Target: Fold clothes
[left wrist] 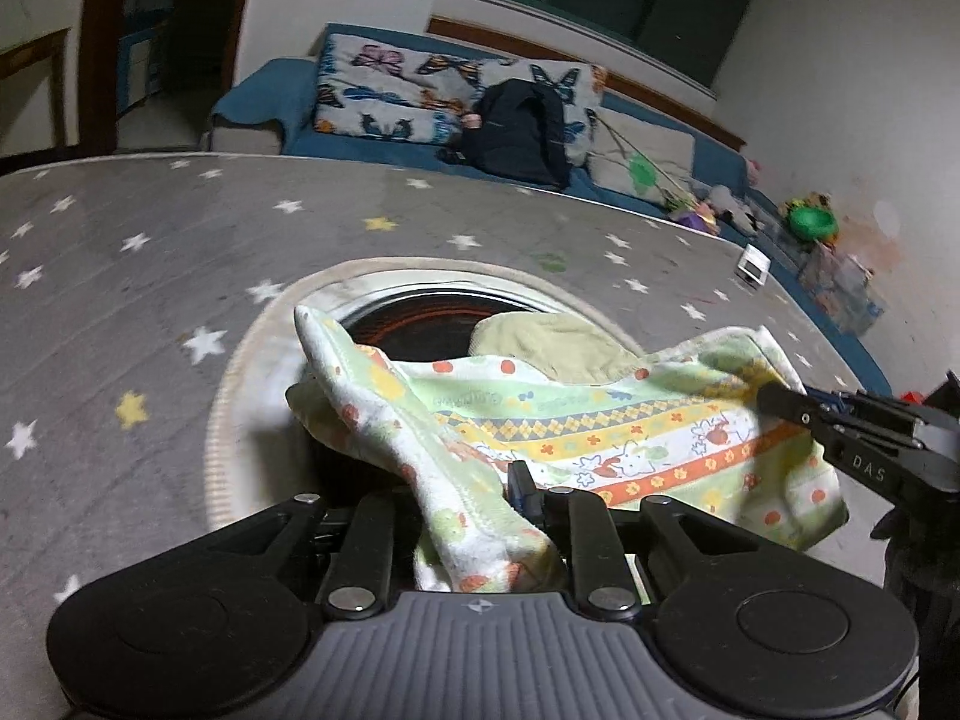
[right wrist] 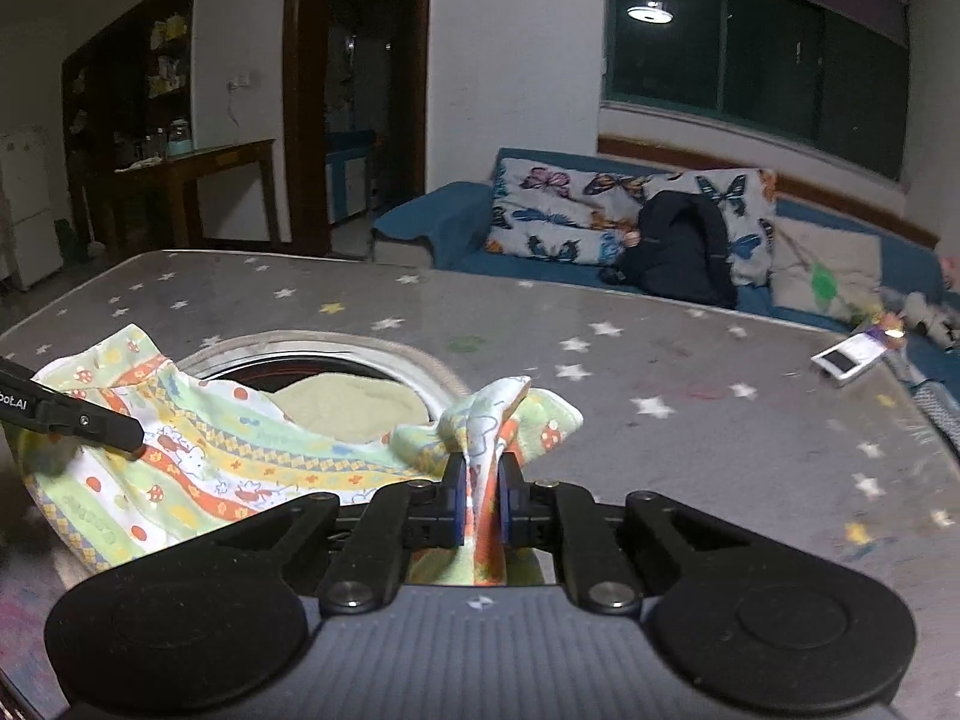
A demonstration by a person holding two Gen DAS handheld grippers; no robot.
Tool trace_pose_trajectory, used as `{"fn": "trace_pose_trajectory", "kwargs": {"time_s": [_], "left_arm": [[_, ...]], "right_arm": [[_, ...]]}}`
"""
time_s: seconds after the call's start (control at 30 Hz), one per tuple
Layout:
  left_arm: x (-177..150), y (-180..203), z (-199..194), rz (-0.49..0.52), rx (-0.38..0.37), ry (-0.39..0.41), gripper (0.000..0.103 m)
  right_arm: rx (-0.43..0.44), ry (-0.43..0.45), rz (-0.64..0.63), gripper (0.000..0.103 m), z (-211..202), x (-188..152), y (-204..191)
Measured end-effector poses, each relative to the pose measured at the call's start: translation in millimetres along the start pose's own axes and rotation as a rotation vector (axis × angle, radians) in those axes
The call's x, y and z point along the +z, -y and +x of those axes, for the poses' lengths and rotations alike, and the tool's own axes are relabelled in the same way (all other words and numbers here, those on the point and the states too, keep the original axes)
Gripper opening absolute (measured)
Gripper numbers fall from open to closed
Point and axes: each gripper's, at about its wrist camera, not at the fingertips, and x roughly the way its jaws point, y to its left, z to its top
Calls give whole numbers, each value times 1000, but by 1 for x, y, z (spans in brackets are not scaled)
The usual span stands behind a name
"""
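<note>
A small patterned garment [right wrist: 240,474], pale green with orange and yellow bands and cartoon prints, is held stretched above a round basin [left wrist: 240,396] that sits on a grey star-printed table cover [left wrist: 150,252]; a folded yellowish cloth [left wrist: 552,342] lies inside the basin behind it. The garment's long axis runs between the two grippers, roughly side to side across the basin's near rim. The right gripper [right wrist: 480,492] pinches one bunched end, its blue-padded fingers [right wrist: 454,498] closed narrowly on the cloth, which rises in a peak just ahead of them. The left gripper [left wrist: 474,516] grips the opposite end, fabric gathered between its fingers and hanging down past them; its left finger is hidden by the cloth. Both tools point forward over the table at similar height and lie equally near the cloth, so any fold would presumably turn on bringing one held end toward the other. A sofa [right wrist: 420,222] with a butterfly cushion [right wrist: 570,210] and dark backpack [right wrist: 678,246] stands beyond.
</note>
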Motion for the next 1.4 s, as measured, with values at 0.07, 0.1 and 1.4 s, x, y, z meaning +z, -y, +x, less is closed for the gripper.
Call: {"fn": "trace_pose_trajectory", "kwargs": {"time_s": [0.07, 0.1, 1.4], "left_arm": [[4, 15, 6, 30, -9, -8, 20], [5, 24, 11, 44, -16, -11, 20], [-7, 154, 78, 383, -31, -39, 65]], "right_arm": [[-33, 2, -10, 9, -7, 0, 11], [-49, 2, -13, 9, -11, 0, 16], [-386, -93, 69, 49, -65, -67, 140]]}}
